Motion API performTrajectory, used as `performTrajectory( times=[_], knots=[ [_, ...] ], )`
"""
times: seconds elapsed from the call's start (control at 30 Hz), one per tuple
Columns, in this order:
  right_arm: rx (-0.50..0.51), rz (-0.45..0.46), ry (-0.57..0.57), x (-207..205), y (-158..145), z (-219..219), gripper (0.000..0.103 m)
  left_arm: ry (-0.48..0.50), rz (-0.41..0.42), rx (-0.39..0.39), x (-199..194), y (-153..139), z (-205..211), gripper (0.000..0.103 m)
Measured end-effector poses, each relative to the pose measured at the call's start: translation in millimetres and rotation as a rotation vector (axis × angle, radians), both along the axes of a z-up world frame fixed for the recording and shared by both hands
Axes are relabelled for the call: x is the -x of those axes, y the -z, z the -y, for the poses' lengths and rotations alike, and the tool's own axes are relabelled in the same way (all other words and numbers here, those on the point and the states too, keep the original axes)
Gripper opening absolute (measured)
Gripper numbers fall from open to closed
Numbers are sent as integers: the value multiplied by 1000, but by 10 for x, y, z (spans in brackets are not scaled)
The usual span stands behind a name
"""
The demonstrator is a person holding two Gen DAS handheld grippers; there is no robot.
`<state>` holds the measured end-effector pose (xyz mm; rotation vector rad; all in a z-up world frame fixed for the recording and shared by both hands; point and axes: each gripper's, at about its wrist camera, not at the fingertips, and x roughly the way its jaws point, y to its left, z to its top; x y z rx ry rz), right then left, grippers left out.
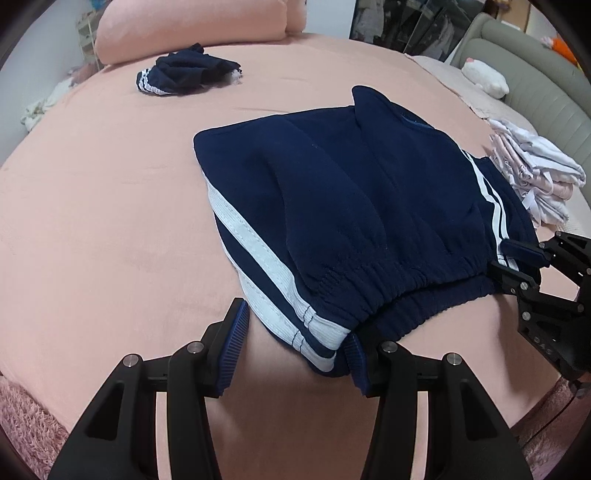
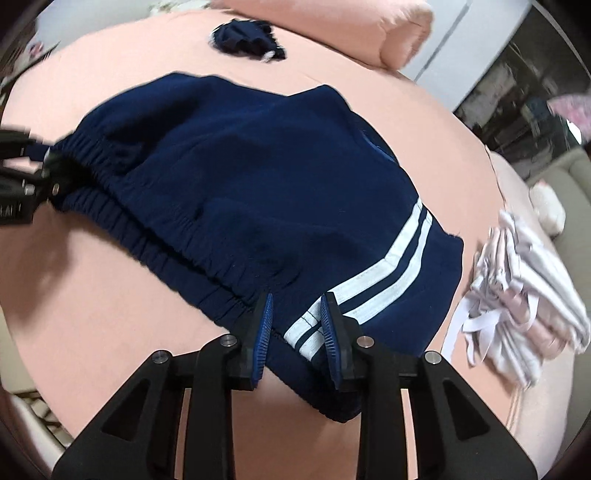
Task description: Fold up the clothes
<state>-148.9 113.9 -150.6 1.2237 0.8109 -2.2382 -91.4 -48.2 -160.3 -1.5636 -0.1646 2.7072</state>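
Navy shorts (image 1: 351,206) with white side stripes lie folded on the pink bed (image 1: 110,206), waistband toward me. My left gripper (image 1: 295,343) is open, its fingers astride the near left waistband corner. My right gripper (image 2: 297,325) is open around the striped right waistband corner of the shorts (image 2: 258,177). The right gripper also shows at the right edge of the left wrist view (image 1: 524,262), and the left gripper shows at the left edge of the right wrist view (image 2: 33,166).
A crumpled navy garment (image 1: 184,75) lies at the far side of the bed near a pink pillow (image 1: 192,29). A stack of folded white and pink clothes (image 1: 532,173) sits right of the shorts. A grey sofa (image 1: 535,62) stands beyond.
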Motion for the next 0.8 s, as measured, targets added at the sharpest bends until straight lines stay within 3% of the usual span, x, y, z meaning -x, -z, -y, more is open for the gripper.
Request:
performTrajectory(
  times=[0.13,0.2,0.3,0.43,0.47,0.53,0.67,0.73,0.8],
  knots=[
    [58,103,3,82,-68,-125,28,-8,2,-13,-8,-1,24,52],
    [87,139,1,128,-86,-164,36,-9,0,-18,-6,-5,25,52],
    [81,158,-21,152,-67,-127,45,-6,-10,-23,9,-18,14,52],
    [91,124,8,186,-50,-105,45,-9,-6,-5,88,20,16,52],
    [94,116,16,195,-46,-100,41,-8,-3,-2,90,23,8,52],
    [100,98,32,213,-37,-90,19,-5,1,3,93,30,-7,53],
    [111,62,63,248,-21,-70,19,3,-8,9,54,26,-34,54],
    [110,26,90,265,-31,-80,7,-3,-27,41,51,4,-40,53],
    [109,-35,148,299,-87,-151,4,-22,-70,107,21,-61,-47,52]
  ],
)
